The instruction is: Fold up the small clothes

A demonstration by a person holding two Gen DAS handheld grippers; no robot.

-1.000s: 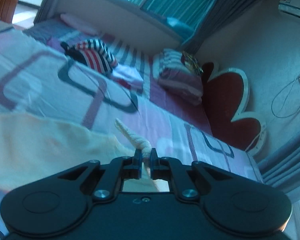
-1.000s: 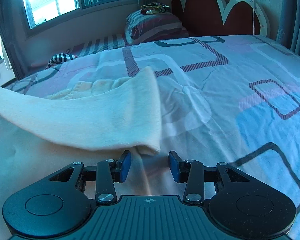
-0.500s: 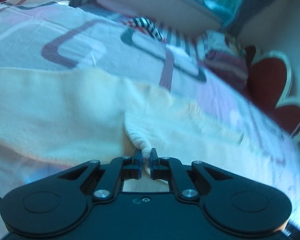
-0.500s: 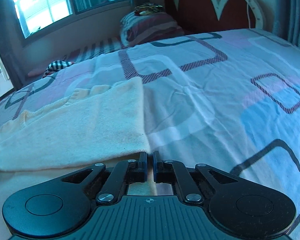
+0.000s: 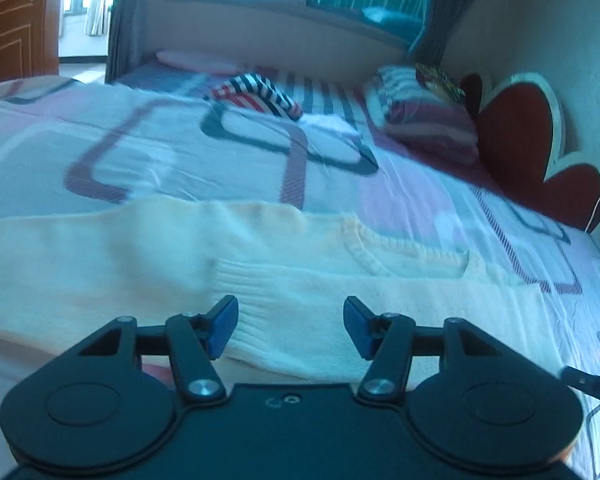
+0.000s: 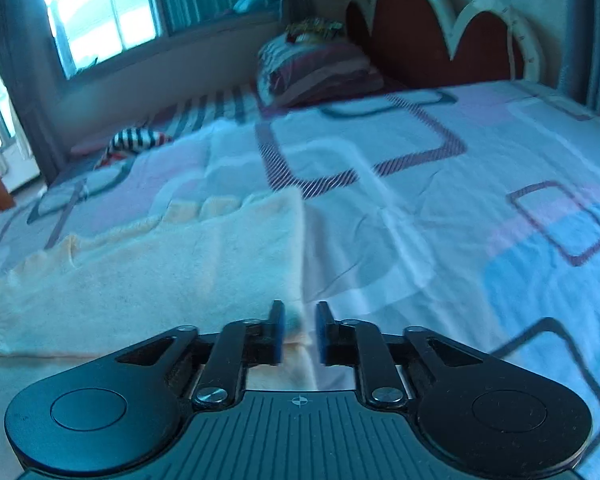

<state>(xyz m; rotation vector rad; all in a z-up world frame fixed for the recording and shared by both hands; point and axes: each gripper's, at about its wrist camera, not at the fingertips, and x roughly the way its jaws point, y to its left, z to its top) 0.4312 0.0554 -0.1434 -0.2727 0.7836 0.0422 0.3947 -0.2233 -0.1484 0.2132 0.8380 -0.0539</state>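
Note:
A cream knitted sweater (image 5: 180,264) lies flat on the patterned bedspread (image 5: 140,152), a sleeve folded across its body. The sleeve's ribbed cuff (image 5: 268,320) rests under and between the jaws of my left gripper (image 5: 290,326), which are opening; the pads do not press on it. In the right wrist view the sweater (image 6: 160,272) fills the lower left. My right gripper (image 6: 299,330) hovers over its right edge, jaws opening, and its blue pads stand apart from the fabric.
A striped garment (image 5: 260,96) and a striped pillow (image 5: 424,120) lie at the far side of the bed. A red scalloped headboard (image 6: 440,40) stands behind. Bare bedspread (image 6: 480,220) stretches to the right of the sweater. A wooden door (image 5: 12,20) is at the far left.
Both grippers carried the sleeve down onto the sweater and let go. The left jaws went from shut on the cuff to wide apart; the right shut, then parted.

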